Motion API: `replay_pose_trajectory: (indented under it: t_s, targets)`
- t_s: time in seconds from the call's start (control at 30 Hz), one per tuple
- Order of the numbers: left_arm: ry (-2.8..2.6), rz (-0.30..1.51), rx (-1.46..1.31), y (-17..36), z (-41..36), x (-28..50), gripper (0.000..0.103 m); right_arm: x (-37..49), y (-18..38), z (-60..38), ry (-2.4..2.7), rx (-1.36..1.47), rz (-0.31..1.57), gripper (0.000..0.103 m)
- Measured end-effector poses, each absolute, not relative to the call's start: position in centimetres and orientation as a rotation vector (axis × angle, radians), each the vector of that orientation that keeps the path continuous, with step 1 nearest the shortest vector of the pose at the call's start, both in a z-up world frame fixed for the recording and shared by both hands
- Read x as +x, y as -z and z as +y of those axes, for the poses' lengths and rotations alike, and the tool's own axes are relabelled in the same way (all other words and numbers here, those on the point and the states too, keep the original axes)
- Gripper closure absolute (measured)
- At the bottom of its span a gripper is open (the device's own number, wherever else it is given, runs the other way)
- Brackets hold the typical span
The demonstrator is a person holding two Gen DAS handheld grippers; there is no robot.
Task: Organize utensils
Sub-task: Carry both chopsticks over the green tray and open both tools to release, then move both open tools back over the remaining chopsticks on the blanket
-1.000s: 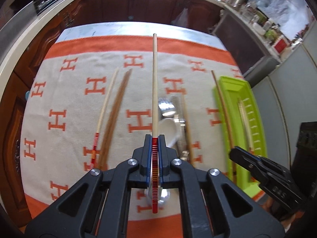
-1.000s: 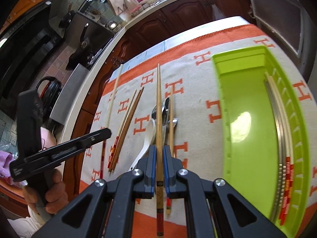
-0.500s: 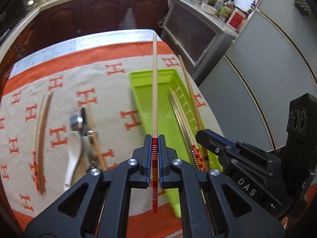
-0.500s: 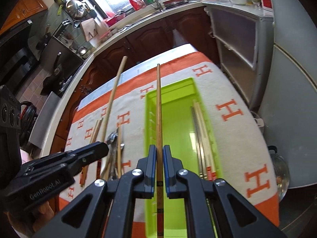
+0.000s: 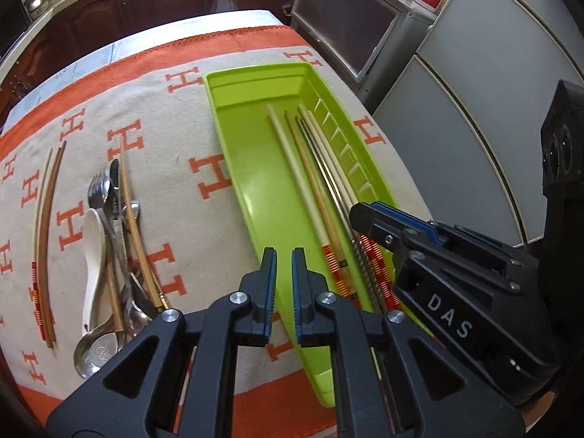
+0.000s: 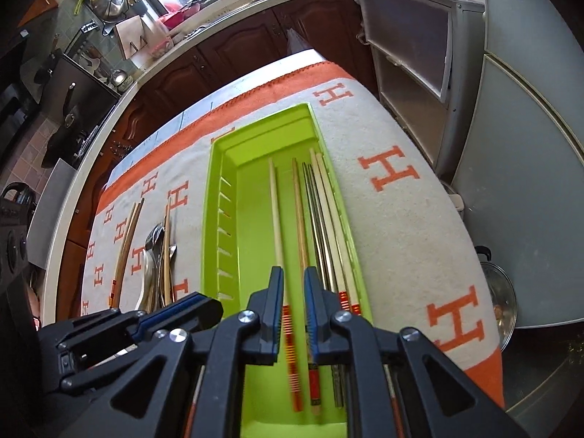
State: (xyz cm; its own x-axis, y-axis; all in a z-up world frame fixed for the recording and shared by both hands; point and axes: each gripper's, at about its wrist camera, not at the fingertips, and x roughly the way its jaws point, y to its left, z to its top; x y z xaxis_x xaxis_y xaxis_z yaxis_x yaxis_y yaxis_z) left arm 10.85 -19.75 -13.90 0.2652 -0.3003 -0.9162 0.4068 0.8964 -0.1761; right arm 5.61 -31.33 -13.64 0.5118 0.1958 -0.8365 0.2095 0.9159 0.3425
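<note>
Left wrist: chopstick (image 5: pixel 292 168) left the fingers (image 5: pixel 269 281), now in tray (image 5: pixel 252 168).

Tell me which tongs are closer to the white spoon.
Left. Left tongs hover over the green tray's edge facing the white spoon; right tongs hang over chopsticks on the tray's far side. Both jaws are opening, nothing between them.

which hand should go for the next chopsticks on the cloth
Left, probably: its tongs are opening and empty at the green tray's left rim, nearer the loose chopsticks; the right tongs hang over the tray.
</note>
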Motion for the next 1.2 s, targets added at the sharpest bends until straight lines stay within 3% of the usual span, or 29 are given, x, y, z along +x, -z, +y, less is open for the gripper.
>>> replay_pose_trajectory:
  t_s: [0.13,0.2,1.2]
  targets:
    - [0.453,1.185,0.107,13.3,-18.3,10.3,0.077,5.5,13.5,-30.8,0.001,0.432,1.044,0.092]
    - [0.442,1.166,0.107,12.8,-17.6,10.0,0.074,5.4,13.4,-30.5,-0.001,0.434,1.043,0.092]
    - [0.291,1.006,0.077,8.8,-4.5,7.2,0.073,4.9,10.9,-20.8,-0.103,0.324,1.061,0.092]
